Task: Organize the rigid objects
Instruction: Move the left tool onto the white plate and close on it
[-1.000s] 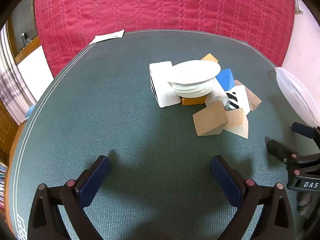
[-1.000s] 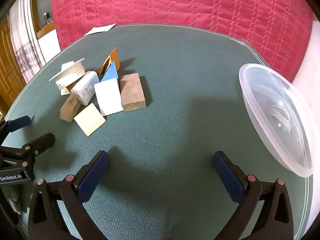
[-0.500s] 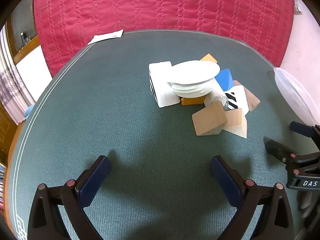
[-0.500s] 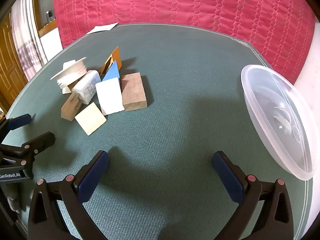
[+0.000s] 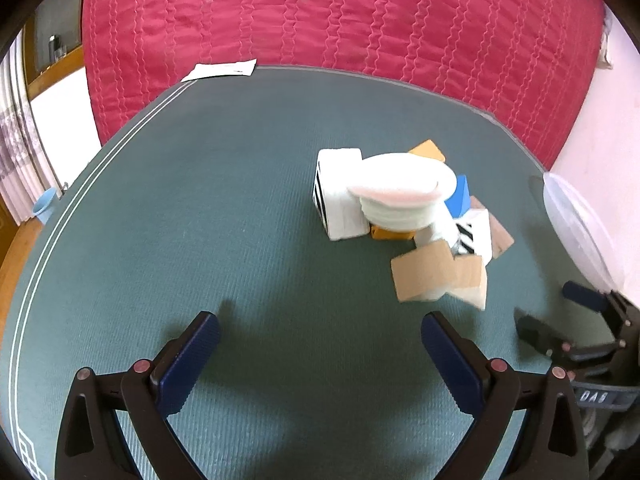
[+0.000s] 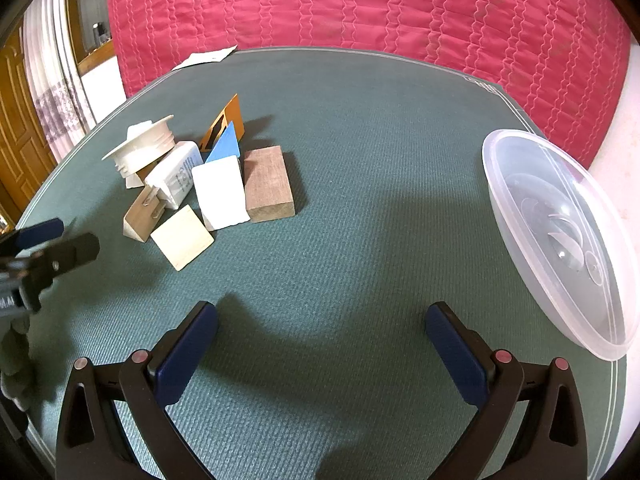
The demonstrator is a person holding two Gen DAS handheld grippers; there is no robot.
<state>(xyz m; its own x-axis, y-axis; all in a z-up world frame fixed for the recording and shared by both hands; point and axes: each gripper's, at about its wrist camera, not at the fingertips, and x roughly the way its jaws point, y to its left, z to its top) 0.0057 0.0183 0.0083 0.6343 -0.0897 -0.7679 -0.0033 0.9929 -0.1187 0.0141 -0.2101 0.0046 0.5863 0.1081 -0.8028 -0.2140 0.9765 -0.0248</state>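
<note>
Both hand-held grippers, left (image 5: 320, 340) and right (image 6: 322, 332), hover spread wide and empty above the tabletop (image 6: 360, 220). Blocks (image 6: 208, 184) lie heaped centre-left, evidently awaiting sorting into the bowl (image 6: 560, 236) at the right edge.

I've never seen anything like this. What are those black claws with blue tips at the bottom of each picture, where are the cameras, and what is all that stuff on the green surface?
The claws are two hand-held grippers; a person carries one in each hand. Each has a wide-angle camera looking forward along its two fingers, so one picture comes from the left gripper and the other from the right gripper. Both are open and hold nothing.

On the green mat lies a small pile of objects: wooden blocks, white blocks, a blue wedge, an orange piece and a white spool on top. A clear plastic lid lies at the mat's right edge, and a sheet of paper at the far edge. Behind is a red quilt.
</note>
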